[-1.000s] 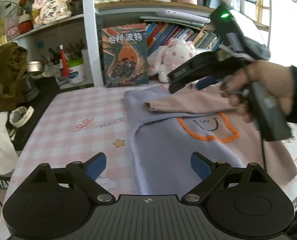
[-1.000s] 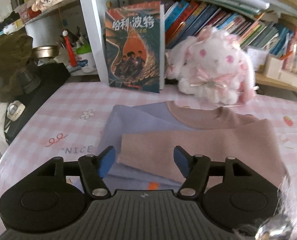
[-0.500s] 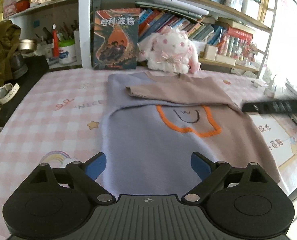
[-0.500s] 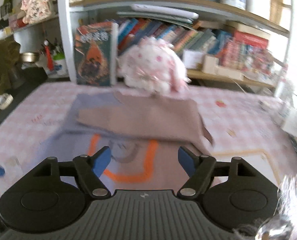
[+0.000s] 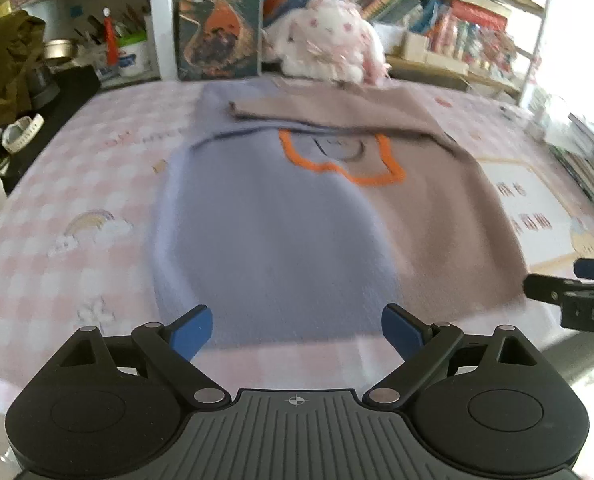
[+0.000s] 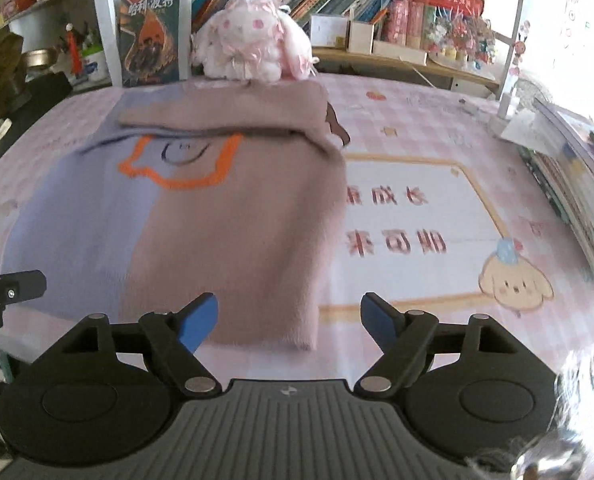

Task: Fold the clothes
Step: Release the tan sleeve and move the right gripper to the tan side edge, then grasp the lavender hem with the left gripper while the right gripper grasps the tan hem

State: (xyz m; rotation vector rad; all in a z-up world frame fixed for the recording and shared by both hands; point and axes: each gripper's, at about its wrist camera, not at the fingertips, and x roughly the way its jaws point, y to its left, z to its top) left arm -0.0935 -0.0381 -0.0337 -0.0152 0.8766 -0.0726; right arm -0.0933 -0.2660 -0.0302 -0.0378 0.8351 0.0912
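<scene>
A lilac and dusty-pink sweater (image 5: pixel 297 216) with an orange outline motif (image 5: pixel 337 160) lies flat on the pink checked table, its sleeves folded across the chest. It also shows in the right wrist view (image 6: pixel 201 208). My left gripper (image 5: pixel 296 330) is open and empty, just before the lilac half of the hem. My right gripper (image 6: pixel 289 320) is open and empty, just before the pink hem corner. The right gripper shows at the right edge of the left wrist view (image 5: pixel 577 292).
A white plush rabbit (image 6: pixel 253 56) and a standing book (image 6: pixel 153 36) are behind the sweater by the bookshelf. A printed mat (image 6: pixel 417 216) lies right of it, books (image 6: pixel 577 184) stacked further right. A dark garment (image 5: pixel 5 64) and watch (image 5: pixel 21 132) are at the left.
Both grippers have pulled back from the collar and sleeves to the near hem. The right gripper has moved from over the sweater to the front right corner.
</scene>
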